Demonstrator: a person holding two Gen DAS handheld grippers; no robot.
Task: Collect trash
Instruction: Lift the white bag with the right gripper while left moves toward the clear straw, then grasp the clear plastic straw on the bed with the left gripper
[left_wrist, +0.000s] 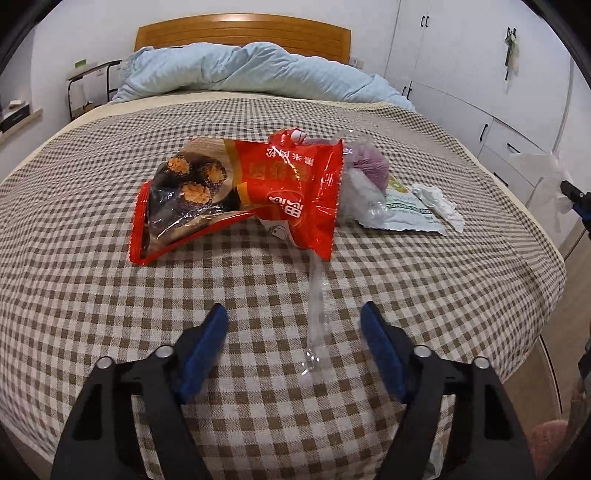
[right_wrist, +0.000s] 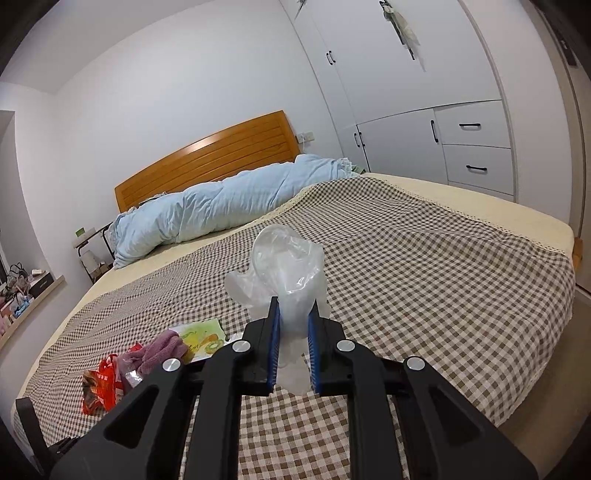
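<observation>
1. Left wrist view: the left gripper hangs low over the checked bedspread, its blue pads well apart and holding nothing. A thin strip of clear film lies on the cloth between them, nearer the pad on the picture's right, touched by neither. This looks like the pick-up step: the next move would be to settle onto the strip and close, and since it lies flat the pads may catch the cloth with it.

2. Same view, taking the red snack wrapper as landmark: the strip runs out from under its near corner toward the camera. A purple cloth sits just behind the wrapper on the picture's right, with a printed packet and a crumpled white tissue beyond it. The wrapper's corner lies on the strip's far end, so lifting the strip may drag the wrapper.

3. Right wrist view: the right gripper is nearly closed on a bunched clear plastic bag, which stands up between its pads, probably the collecting bag.

4. Same view: the red wrapper lies far to the picture's left of the bag, low, with the purple cloth and packet between. The blue duvet is well behind, out of the way.
</observation>
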